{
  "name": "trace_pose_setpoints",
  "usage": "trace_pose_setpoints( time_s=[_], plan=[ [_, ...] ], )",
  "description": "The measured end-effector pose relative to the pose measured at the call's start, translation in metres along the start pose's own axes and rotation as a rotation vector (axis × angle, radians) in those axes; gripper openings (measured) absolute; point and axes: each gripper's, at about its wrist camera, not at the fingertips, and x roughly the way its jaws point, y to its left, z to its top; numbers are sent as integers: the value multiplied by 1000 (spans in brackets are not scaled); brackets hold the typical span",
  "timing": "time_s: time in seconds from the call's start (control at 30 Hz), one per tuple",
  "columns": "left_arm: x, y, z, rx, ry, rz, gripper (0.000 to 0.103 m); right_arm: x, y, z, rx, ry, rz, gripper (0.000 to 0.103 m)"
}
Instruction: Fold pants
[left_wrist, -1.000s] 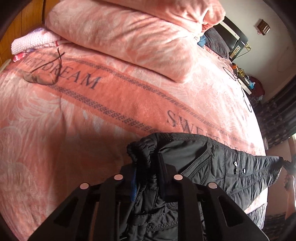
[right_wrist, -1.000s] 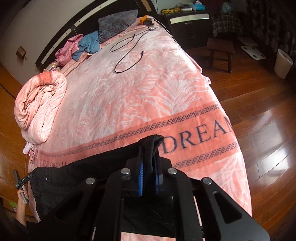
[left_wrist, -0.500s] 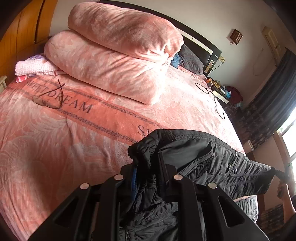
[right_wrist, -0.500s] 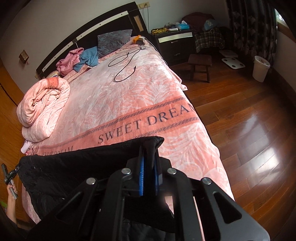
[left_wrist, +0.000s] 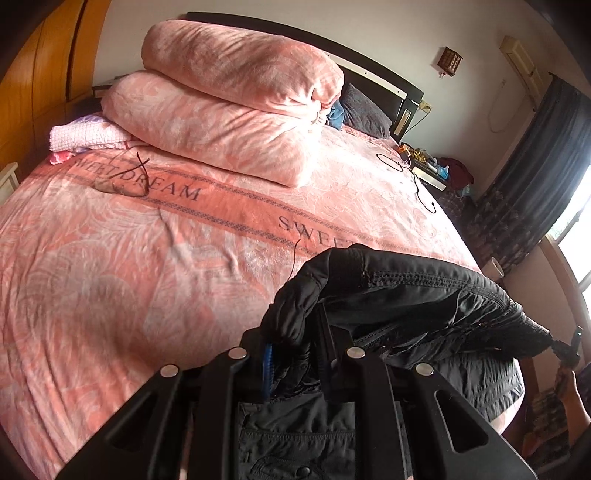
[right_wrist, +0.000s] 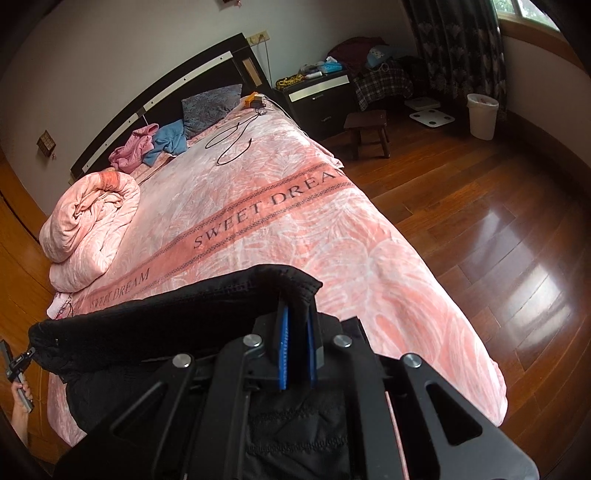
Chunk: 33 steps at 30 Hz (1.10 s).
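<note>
The black pants (left_wrist: 406, 295) were held stretched above the bed (left_wrist: 129, 277), each gripper (left_wrist: 291, 354) (right_wrist: 297, 347) clamped on a waistband corner, a laying-flat step judged next.

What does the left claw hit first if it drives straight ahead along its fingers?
Beyond the black padded pants that it is shut on, the left claw points at the pink "SWEET DREAM" blanket on the bed, probably near the lettered stripe. Fisheye depth is unclear, so the exact spot is uncertain.
</note>
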Motion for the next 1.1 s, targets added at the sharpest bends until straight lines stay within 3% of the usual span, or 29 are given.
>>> trace_pose_setpoints(
  time_s=[0.27,0.33,0.4,0.47,0.53,0.6,0.63,0.7,0.73,0.8,0.9,0.93,1.03,1.1],
  plan=[
    [-3,20,-61,17,72,5,23,-21,-14,-64,33,14,-55,7],
    [-2,21,-75,30,101,10,26,-22,-16,-75,44,25,-62,10],
    [3,21,-90,67,145,42,31,-20,-18,-88,49,58,-83,19],
    [13,20,-108,130,213,112,38,-16,-21,-101,63,104,-111,25],
    [24,28,-130,171,292,213,54,-15,-28,-113,95,147,-148,38],
    [36,43,-150,201,383,372,60,-21,-42,-125,163,165,-169,60],
    [37,54,-160,215,407,454,60,-26,-48,-130,202,160,-153,61],
    [29,76,-170,153,418,508,60,-36,-60,-139,293,147,-108,61],
    [21,85,-170,96,403,505,60,-42,-63,-144,342,134,-64,61],
    [-4,97,-169,-50,321,419,62,-47,-66,-150,430,103,40,61],
    [-32,99,-163,-211,178,266,87,-34,-61,-151,509,105,132,61],
    [-36,96,-161,-240,151,222,88,-27,-59,-152,529,111,139,61],
    [-27,93,-148,-359,141,88,88,-9,-56,-155,586,115,162,61],
    [-15,91,-144,-448,154,48,88,0,-56,-157,616,122,163,61]
  ],
)
